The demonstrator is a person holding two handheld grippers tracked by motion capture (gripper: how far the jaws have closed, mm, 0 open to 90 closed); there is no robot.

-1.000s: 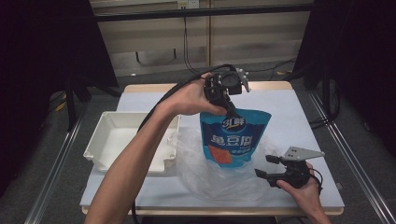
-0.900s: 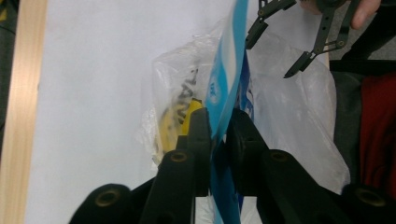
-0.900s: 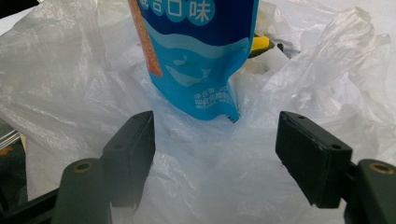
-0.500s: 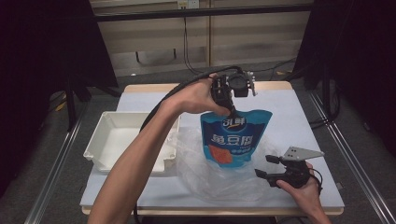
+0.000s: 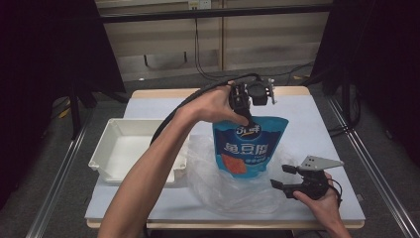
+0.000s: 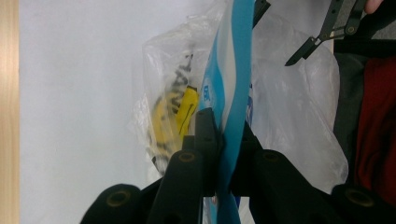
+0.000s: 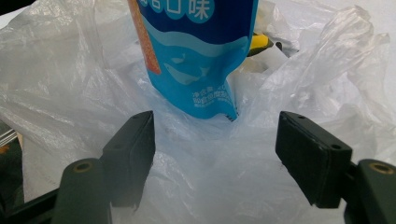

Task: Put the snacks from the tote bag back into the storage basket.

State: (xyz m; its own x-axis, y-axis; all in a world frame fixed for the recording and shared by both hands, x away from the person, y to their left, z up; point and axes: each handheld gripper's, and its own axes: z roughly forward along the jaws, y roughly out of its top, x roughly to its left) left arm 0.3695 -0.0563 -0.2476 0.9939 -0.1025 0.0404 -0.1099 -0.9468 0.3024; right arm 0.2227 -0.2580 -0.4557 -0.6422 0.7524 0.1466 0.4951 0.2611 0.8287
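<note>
OK, high view: left gripper pinches the top edge of a blue snack pouch with white Chinese lettering, now lifted slightly higher over the clear plastic bag; white tray empty. Left gripper view: jaws clamped on pouch rim, yellow item inside bag. Right gripper view: right gripper wide open, holding nothing, facing the bag.
</note>
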